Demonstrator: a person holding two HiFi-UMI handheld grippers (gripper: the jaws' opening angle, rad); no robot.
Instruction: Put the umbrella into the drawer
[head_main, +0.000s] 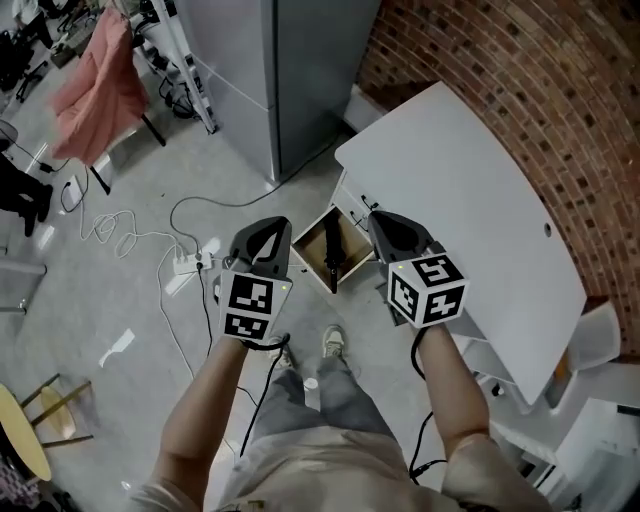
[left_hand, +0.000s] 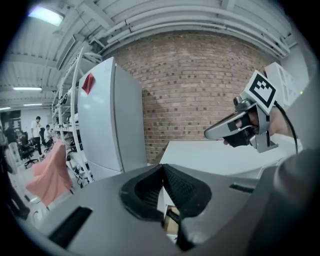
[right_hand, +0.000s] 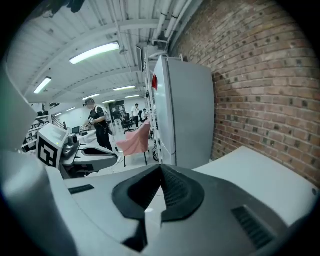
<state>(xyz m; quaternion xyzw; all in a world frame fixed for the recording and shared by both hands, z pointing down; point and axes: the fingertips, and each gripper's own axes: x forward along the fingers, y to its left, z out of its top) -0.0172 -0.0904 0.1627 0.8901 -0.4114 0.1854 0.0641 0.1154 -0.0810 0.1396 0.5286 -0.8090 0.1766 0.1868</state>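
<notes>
Far below on the floor, a small wooden drawer (head_main: 318, 262) stands pulled out from the unit under the white table (head_main: 470, 200). A dark folded umbrella (head_main: 333, 248) lies inside it. Both grippers are held high above it, side by side. My left gripper (head_main: 274, 228) is shut with nothing between its pads, and its jaws meet at the tip (left_hand: 162, 168). My right gripper (head_main: 384, 222) is also shut and empty (right_hand: 161, 168). Each gripper shows in the other's view: the right gripper (left_hand: 239, 126) and the left gripper (right_hand: 75, 156). A sliver of the drawer (left_hand: 172, 223) shows under the left jaws.
A tall grey cabinet (head_main: 280, 70) stands behind the drawer, and a brick wall (head_main: 520, 80) curves behind the table. A pink cloth (head_main: 95, 85) hangs on a stand at the far left. A power strip (head_main: 185, 262) and cables lie on the floor. A shoe (head_main: 335, 340) is near the drawer.
</notes>
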